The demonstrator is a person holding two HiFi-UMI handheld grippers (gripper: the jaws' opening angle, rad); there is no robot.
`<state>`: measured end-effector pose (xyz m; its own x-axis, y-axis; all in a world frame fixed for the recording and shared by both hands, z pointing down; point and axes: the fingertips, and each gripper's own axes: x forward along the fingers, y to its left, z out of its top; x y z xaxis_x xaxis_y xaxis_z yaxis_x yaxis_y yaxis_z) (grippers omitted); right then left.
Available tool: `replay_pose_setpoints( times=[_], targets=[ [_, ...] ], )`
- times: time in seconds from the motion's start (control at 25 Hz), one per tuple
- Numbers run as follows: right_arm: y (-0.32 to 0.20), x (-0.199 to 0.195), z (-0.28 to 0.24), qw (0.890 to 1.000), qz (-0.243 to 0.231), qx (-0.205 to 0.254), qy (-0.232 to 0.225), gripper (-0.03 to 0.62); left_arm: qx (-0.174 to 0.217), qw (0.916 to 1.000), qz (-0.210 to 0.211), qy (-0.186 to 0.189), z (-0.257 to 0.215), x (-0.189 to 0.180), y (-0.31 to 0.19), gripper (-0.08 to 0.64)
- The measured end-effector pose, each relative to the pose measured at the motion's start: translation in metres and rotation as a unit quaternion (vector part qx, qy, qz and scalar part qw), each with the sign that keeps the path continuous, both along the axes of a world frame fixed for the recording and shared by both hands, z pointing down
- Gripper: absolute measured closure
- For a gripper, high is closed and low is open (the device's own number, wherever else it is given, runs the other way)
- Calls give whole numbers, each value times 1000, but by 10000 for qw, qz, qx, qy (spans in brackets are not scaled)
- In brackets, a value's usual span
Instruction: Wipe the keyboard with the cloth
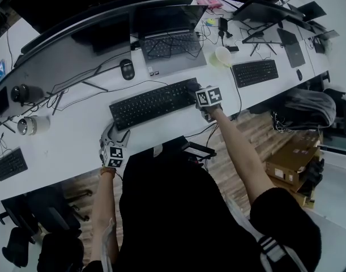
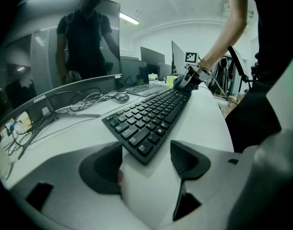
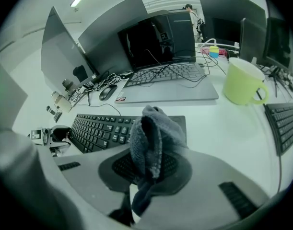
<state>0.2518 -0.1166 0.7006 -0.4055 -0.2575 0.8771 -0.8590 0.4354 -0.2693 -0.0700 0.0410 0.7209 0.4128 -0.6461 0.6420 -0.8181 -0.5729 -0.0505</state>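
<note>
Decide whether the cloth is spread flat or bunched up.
Bunched up: in the right gripper view the cloth stands in crumpled folds, pinched between the right gripper's jaws.

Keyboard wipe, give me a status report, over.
Right gripper shut on cloth, at right end of keyboard. Left gripper open, jaws astride its left corner. Mug stands clear of the keys.

The person wears a black short-sleeved top (image 1: 178,208), with white stripes on the right sleeve (image 1: 272,247). Each gripper is pale grey plastic: the left gripper (image 2: 146,163) has dark, ribbed oval pads (image 2: 105,169) set in its two broad fingers, and so has the right gripper (image 3: 148,167). Behind the fingers each carries a white cube (image 1: 209,96) printed with black square markers.
</note>
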Motion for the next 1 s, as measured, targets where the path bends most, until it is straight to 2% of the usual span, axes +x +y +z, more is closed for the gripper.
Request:
replay_pose_setpoints(
  times=[0.52, 0.76, 1.0],
  targets=[
    [15, -37, 1, 9986, -511, -82, -118, 558, -152, 9999, -32, 14, 5, 0, 4, 244],
    [25, -68, 1, 9966, -767, -141, -259, 558, -105, 9999, -14, 20, 2, 0, 2, 244],
    [27, -71, 1, 9964, -792, -144, -279, 558, -14, 10000, -10, 3, 0, 1, 0, 244]
  ],
)
